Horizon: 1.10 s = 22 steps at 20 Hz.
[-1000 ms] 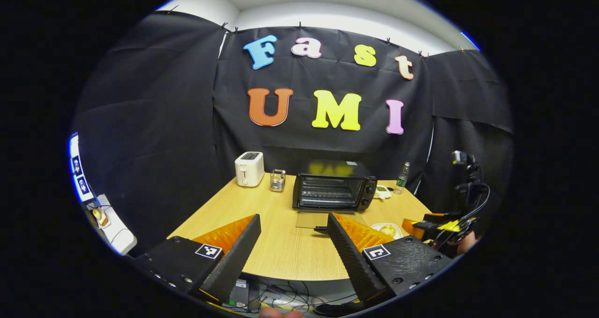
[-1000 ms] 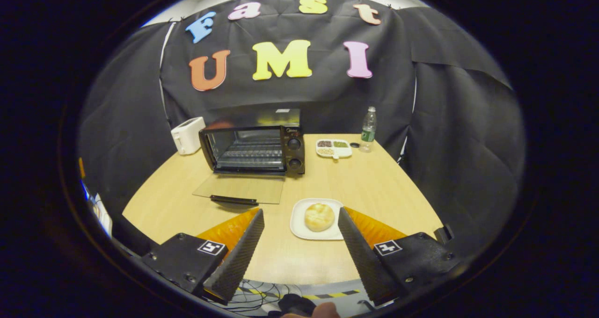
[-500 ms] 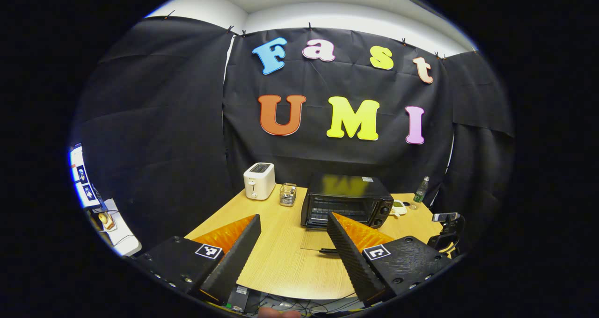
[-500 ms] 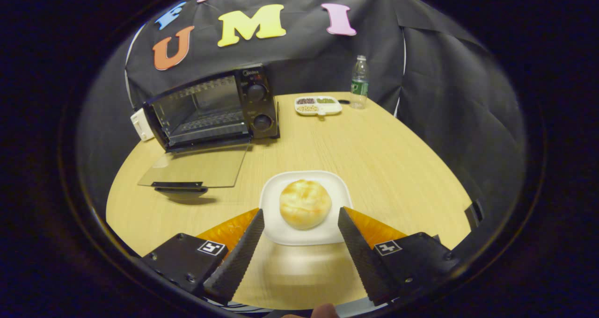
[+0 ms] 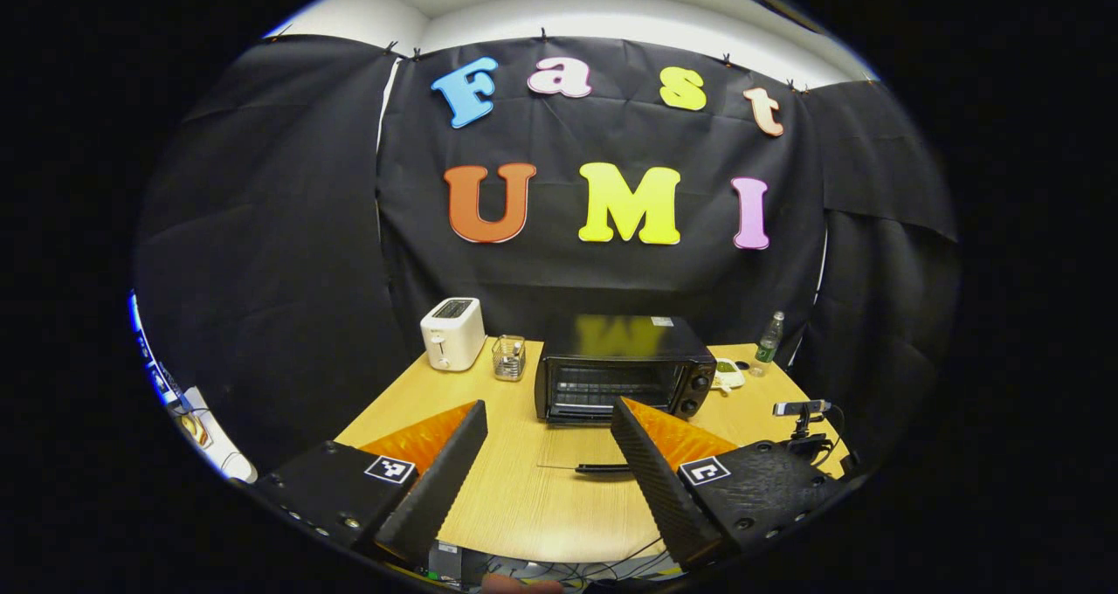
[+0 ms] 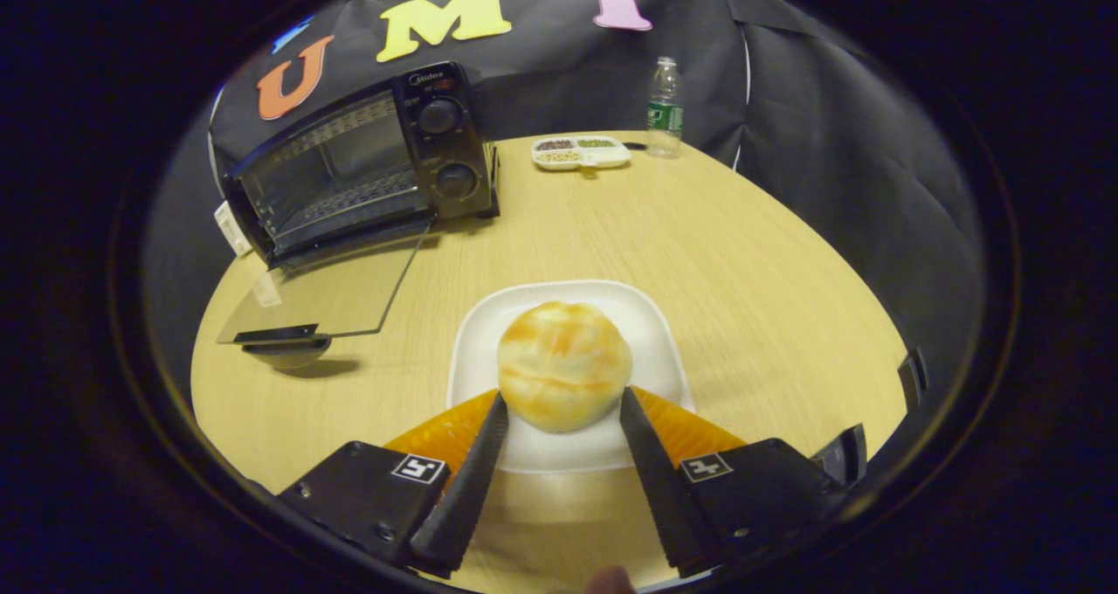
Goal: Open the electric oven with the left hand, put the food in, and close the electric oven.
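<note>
Toaster (image 5: 452, 333) stands at the far left of the wooden bench (image 5: 524, 498) in the left gripper view, with a small glass holder (image 5: 508, 357) just beside it. Next comes the electric oven (image 5: 622, 369), its glass door (image 5: 583, 467) dropped flat toward the camera. A water bottle (image 5: 768, 337) stands at the far right. The left claw (image 5: 548, 432) hangs wide and empty above the near edge of the bench, well short of the oven.

In the right gripper view the oven (image 6: 358, 164) sits at the left with its door (image 6: 325, 293) lying open on the bench. A divided snack dish (image 6: 581, 152) and the bottle (image 6: 663, 107) stand beyond it to the right. The bun (image 6: 563, 365) rests on a white plate (image 6: 655, 349) in the middle foreground. The right claw (image 6: 561, 411) is narrowed around the bun, a fingertip at each flank; whether both actually press on it I cannot tell.
</note>
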### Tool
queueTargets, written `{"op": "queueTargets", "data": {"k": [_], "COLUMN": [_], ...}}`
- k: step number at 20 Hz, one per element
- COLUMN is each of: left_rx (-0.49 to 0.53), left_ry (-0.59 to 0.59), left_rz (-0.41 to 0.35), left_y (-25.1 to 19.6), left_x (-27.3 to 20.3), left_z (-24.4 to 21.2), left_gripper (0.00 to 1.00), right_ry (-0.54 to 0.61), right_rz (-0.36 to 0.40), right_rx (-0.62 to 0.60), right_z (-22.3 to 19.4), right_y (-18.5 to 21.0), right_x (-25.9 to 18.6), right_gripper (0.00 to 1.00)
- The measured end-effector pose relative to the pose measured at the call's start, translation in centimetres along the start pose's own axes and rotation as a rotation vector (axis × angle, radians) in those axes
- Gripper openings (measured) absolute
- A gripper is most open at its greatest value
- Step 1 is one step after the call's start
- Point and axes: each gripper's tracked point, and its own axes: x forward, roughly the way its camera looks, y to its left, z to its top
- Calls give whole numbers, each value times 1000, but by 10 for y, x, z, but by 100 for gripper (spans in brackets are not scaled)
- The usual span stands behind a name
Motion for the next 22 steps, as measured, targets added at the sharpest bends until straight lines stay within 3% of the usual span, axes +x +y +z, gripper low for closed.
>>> {"op": "queueTargets", "data": {"k": [5, 9, 14, 18, 22], "left_rx": [-37, -34, -60, -72, -92], "left_ry": [3, 5, 4, -5, 13], "left_rz": [-7, -17, -34, -11, 39], "left_y": [6, 5, 0, 8, 24], "left_x": [7, 12, 18, 17, 5], "left_z": [-1, -3, -4, -5, -11], "left_gripper": [94, 94, 94, 94, 94], "right_ry": [-3, -27, -34, -48, -80], "right_rz": [11, 60, 161, 293, 400], "right_rx": [1, 70, 164, 255, 287], "right_z": [5, 17, 31, 57, 89], "right_y": [-1, 3, 25, 70, 127], "right_x": [-3, -24, -59, -79, -70], "right_gripper": [62, 51, 48, 48, 47]}}
